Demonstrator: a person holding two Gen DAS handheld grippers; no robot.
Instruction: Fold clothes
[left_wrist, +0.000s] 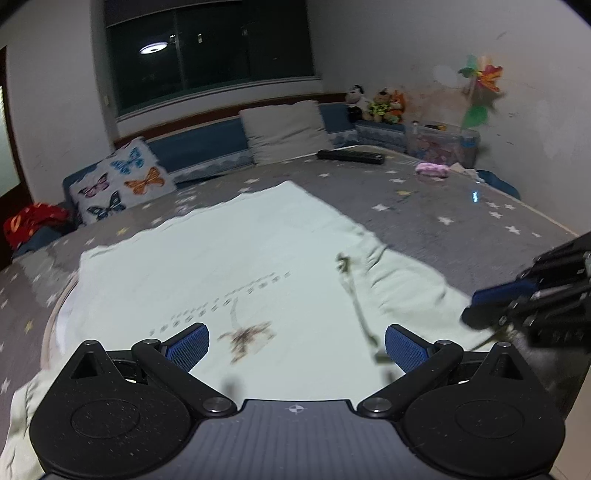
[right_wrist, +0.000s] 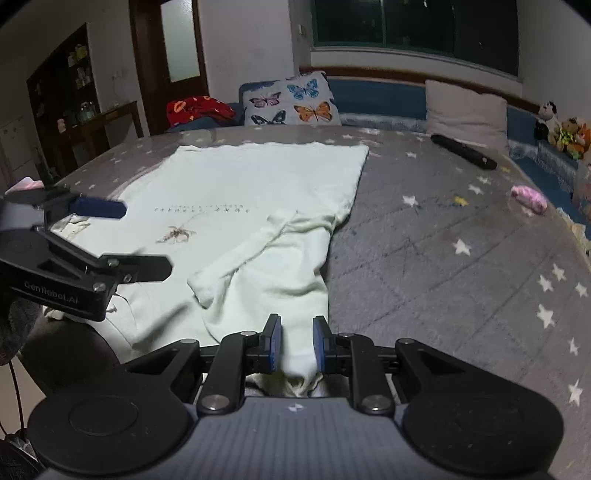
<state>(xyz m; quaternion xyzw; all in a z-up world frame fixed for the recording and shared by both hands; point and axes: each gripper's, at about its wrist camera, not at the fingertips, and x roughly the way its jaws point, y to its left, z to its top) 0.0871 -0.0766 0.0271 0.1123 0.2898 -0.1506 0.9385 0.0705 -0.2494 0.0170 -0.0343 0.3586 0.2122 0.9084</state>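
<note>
Left tongs (left_wrist: 295, 347) gape over soft pale sweater (left_wrist: 221, 266); right tongs (right_wrist: 297, 343) half-closed.

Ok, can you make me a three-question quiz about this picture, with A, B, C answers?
1. Where does the shirt lie?
A. on the bed
B. on a chair
C. on the floor

2. How many butterflies are on the pillow?
A. one
B. four
C. nine

3. How is the left tool standing?
A. shut tight
B. wide open
C. holding a toy

Answers:
1. A, the pale shirt is spread flat on the grey star-patterned bed.
2. B, four butterflies show on it: pink, blue, orange and dark blue.
3. B, its two blue fingers stand far apart over the shirt, with nothing between them.
</note>
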